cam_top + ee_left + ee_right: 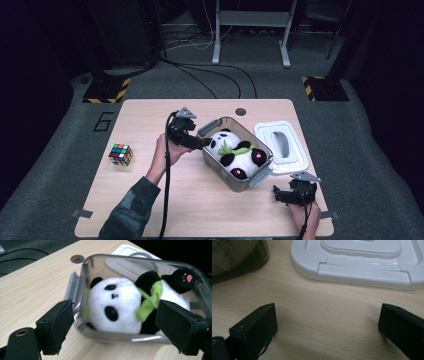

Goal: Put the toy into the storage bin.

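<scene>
While left gripper (113, 322) gapes released, panda (117, 305) lies in box (100, 265) just ahead

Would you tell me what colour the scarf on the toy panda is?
Bright green; the scarf on the toy panda shows best in the left gripper view.

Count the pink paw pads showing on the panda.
2. One pad is at the panda's right end near the lid, one at the box's near wall. Others may be hidden.
</scene>
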`<move>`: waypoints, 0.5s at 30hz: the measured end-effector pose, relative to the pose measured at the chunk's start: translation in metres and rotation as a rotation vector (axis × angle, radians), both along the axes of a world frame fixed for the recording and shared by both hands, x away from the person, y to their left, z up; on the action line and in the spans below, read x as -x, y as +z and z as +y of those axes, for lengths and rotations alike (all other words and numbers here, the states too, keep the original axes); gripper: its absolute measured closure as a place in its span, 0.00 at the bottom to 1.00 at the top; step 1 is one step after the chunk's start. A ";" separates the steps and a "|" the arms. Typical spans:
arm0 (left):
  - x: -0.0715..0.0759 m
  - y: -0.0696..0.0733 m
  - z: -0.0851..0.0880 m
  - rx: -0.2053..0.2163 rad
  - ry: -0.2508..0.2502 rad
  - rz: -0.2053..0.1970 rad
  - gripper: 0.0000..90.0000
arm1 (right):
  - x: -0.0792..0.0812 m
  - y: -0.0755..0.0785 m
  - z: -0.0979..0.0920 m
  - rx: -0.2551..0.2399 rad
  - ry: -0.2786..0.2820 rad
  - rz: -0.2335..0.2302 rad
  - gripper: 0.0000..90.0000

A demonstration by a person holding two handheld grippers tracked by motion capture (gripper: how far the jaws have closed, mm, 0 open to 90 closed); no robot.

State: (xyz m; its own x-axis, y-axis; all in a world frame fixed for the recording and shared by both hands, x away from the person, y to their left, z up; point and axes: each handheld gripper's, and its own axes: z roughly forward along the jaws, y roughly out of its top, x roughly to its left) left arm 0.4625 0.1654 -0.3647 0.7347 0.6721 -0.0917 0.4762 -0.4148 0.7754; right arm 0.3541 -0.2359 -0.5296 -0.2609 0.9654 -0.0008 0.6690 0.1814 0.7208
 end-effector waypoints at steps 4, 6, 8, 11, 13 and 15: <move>0.002 -0.003 0.018 -0.002 0.020 -0.010 0.11 | 0.000 0.000 0.000 0.000 0.000 0.000 0.02; 0.005 -0.005 0.026 0.007 0.020 -0.016 0.10 | 0.000 0.000 0.000 0.000 0.000 0.000 0.02; 0.007 -0.006 0.035 0.002 0.035 -0.028 0.08 | 0.000 0.000 0.000 0.000 0.000 0.000 0.02; 0.010 -0.009 0.049 -0.003 0.048 -0.038 0.05 | 0.000 0.000 0.000 0.000 0.000 0.000 0.02; 0.012 -0.011 0.057 0.004 0.067 -0.043 0.03 | 0.000 0.000 0.000 0.000 0.000 0.000 0.02; 0.013 -0.013 0.065 -0.008 0.077 -0.035 0.02 | 0.000 0.000 0.000 0.000 0.000 0.000 0.02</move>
